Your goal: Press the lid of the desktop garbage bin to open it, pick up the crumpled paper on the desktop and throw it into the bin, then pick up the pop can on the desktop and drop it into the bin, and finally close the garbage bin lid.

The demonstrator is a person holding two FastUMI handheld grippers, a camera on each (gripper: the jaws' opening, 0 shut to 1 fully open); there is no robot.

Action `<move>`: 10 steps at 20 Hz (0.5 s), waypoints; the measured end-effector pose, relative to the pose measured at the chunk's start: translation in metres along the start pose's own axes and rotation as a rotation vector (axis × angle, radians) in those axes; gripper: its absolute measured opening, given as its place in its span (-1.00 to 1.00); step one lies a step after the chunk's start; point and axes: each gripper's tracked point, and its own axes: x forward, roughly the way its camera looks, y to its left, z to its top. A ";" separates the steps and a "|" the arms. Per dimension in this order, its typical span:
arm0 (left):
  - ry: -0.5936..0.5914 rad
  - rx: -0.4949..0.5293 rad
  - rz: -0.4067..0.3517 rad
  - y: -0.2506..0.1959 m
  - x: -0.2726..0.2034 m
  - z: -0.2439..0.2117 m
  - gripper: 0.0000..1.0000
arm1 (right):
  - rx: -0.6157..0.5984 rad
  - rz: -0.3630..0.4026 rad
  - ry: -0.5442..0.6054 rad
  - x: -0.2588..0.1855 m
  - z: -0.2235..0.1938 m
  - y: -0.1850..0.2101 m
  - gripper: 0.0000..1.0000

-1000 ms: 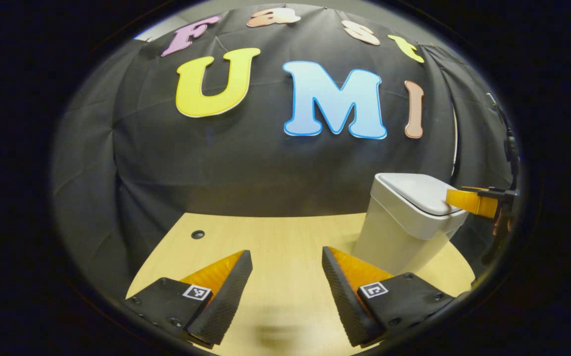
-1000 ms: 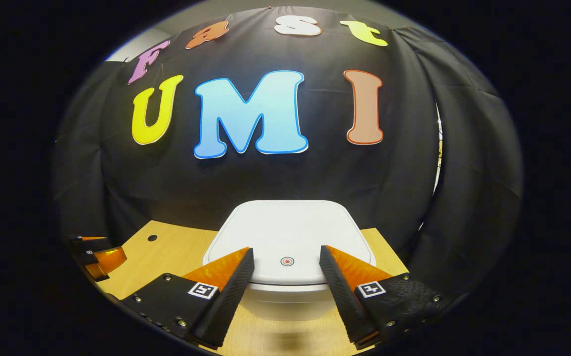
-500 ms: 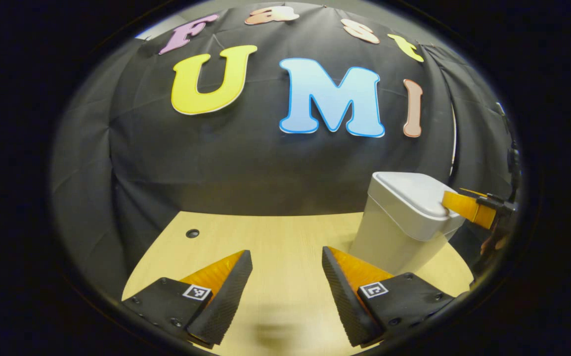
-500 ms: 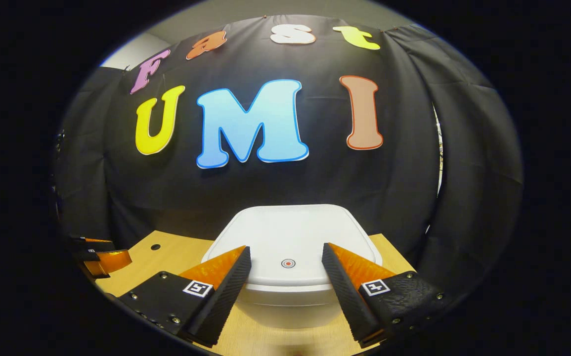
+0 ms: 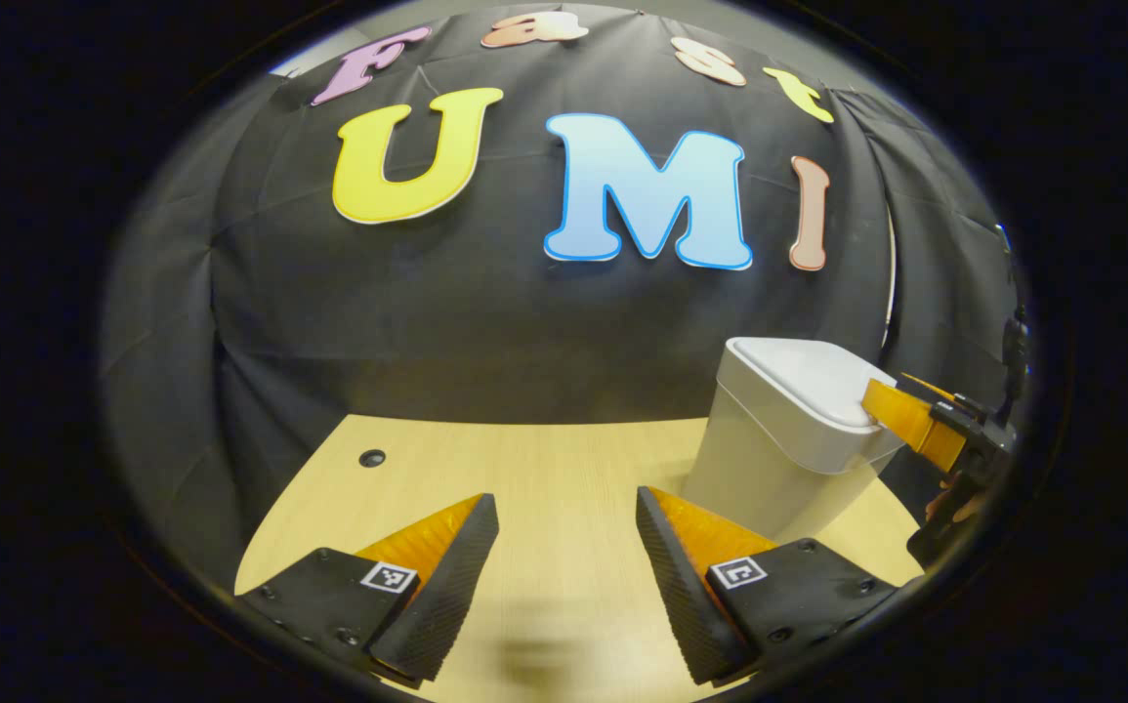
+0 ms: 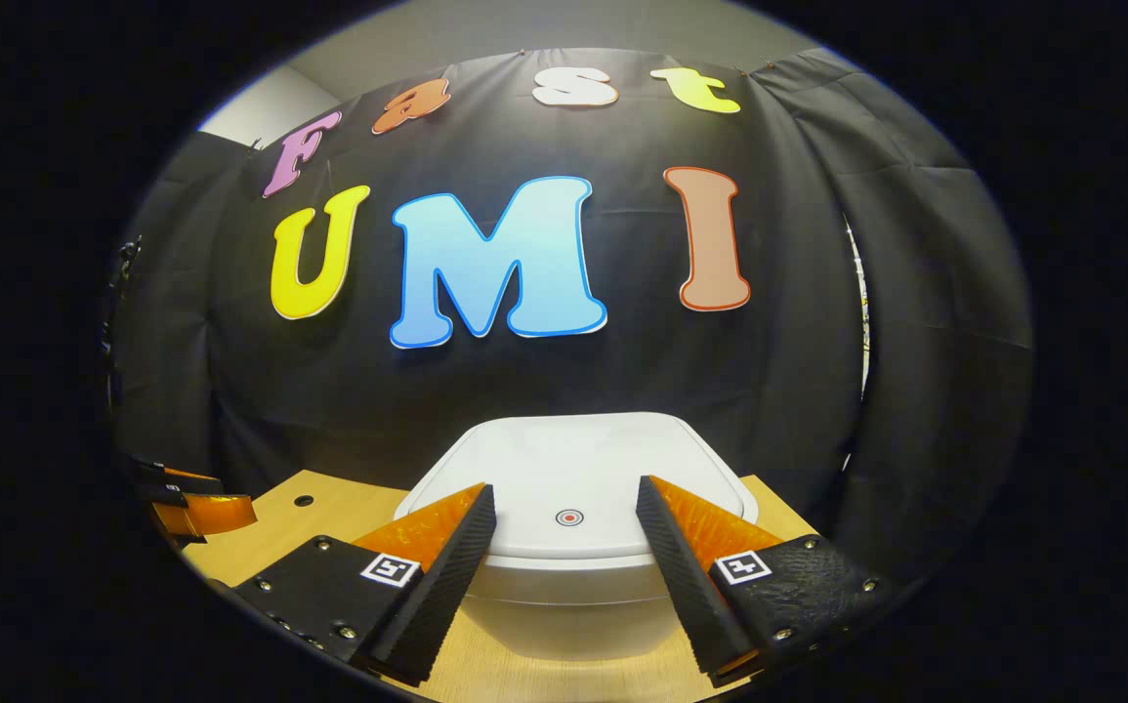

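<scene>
The white desktop bin stands on the right of the wooden table with its lid down. My right gripper reaches in from the right, and its fingertips rest on the lid's near edge. In the right gripper view the lid lies just below my open right gripper, with a small red button mark between the fingers. My left gripper hovers open over bare tabletop, left of the bin, holding nothing. It shows again at the far left as the left gripper.
The booth's black cloth wall closes off the back and both sides right behind the bin. A small round hole sits in the tabletop at the back left. A hand holds the right gripper at the right edge.
The right gripper has tipped its nose down onto the lid's front edge, and the lid sits lower in its view. The left gripper has drifted slightly; the lid stays down.
</scene>
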 end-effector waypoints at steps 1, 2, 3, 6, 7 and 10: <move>-0.003 0.001 0.004 0.001 -0.002 0.000 0.87 | -0.004 -0.002 -0.009 -0.001 0.002 0.000 0.89; -0.006 0.005 0.007 0.003 -0.003 0.001 0.87 | -0.014 -0.002 -0.017 -0.001 0.003 0.001 0.88; -0.009 0.012 0.010 0.005 -0.004 0.003 0.87 | -0.020 -0.003 -0.024 -0.002 0.005 0.001 0.88; -0.023 0.016 0.015 0.009 -0.007 0.007 0.87 | -0.020 -0.011 -0.016 0.000 0.004 0.000 0.87; -0.027 0.012 0.014 0.009 -0.008 0.009 0.87 | -0.024 -0.014 -0.014 0.000 0.004 0.001 0.87; -0.043 -0.001 0.020 0.011 -0.009 0.015 0.87 | -0.033 -0.017 0.020 -0.004 0.006 0.001 0.88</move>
